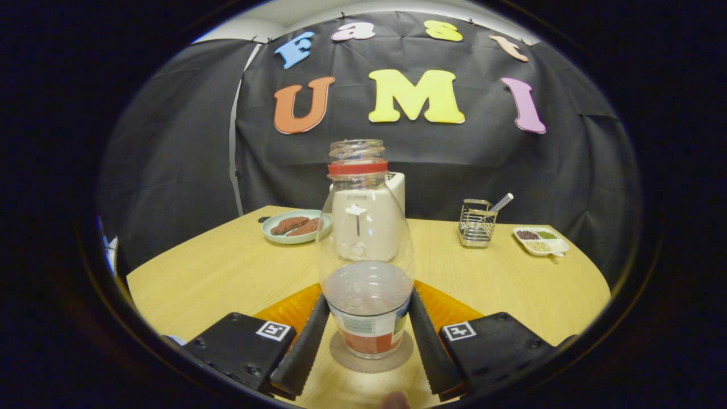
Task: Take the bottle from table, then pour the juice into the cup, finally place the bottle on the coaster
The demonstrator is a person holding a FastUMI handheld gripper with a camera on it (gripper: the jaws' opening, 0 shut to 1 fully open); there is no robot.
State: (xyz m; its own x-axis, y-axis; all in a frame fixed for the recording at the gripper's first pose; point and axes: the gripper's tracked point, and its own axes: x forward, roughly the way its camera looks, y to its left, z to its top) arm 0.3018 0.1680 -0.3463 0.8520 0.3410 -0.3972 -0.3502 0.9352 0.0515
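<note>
Bottle upright on the coaster, tongs either side

The bottle [366, 267], uncapped, stands on the coaster [372, 355] on the tabletop [227, 267]; the tongs [369, 335] flank its base, fingers [306, 346] at its sides, though whether they press it I cannot tell. Beyond: a toaster [392, 193], a plate [272, 232], a wire holder [476, 222]
</note>
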